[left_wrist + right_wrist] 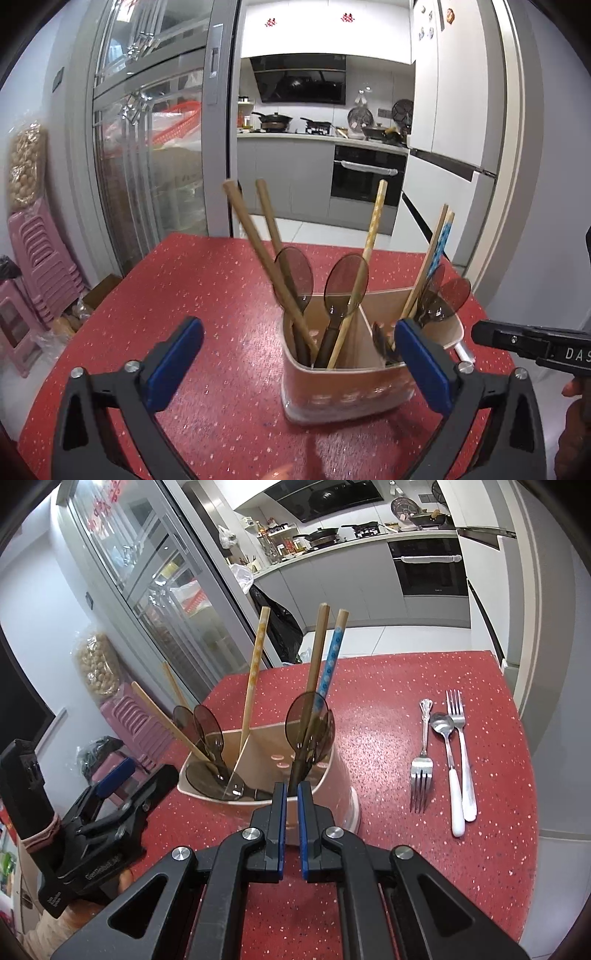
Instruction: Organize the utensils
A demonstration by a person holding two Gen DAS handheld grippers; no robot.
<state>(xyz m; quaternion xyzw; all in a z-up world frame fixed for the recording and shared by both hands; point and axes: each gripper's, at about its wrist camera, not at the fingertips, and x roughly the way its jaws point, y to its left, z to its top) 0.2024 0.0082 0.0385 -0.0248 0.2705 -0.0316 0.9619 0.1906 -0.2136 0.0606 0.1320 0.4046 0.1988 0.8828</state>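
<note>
Left gripper (295, 354) jaws wide apart before utensil holder (343, 387), right gripper (291, 801) jaws nearly together, gripping nothing, at holder's near rim, 3 utensils (447, 760) right, bare red table (388, 686) toward the far edge.

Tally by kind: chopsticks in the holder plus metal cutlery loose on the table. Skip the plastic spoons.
Chopsticks: 5
Forks: 2
Metal spoon: 1
Total: 8

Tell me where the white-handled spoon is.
In the right wrist view, the spoon lies on the red table, right of the holder, between two forks.
</note>
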